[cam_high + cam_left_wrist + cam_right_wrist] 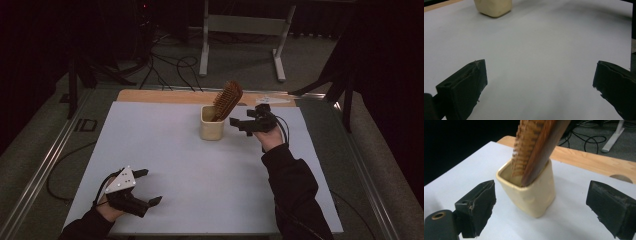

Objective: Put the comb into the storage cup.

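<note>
A cream cup point(211, 123) stands upright at the back middle of the white sheet point(200, 170). A wooden hairbrush point(228, 100) leans in it, bristle head up and tilted right. My right gripper point(241, 126) is open just right of the cup, not touching it. In the right gripper view the cup point(534, 197) and the brush point(536, 147) sit ahead between the spread jaws of the right gripper point(541, 205). My left gripper point(148, 187) rests open near the front left, holding nothing. In the left gripper view its jaws point(539, 80) are wide apart, with the cup point(493, 7) far off.
The sheet covers a wooden table whose bare edge point(165, 96) shows at the back. Beyond it are floor cables point(170, 67) and the white legs of a stand point(240, 30). Metal rails point(45, 165) run along both sides of the table.
</note>
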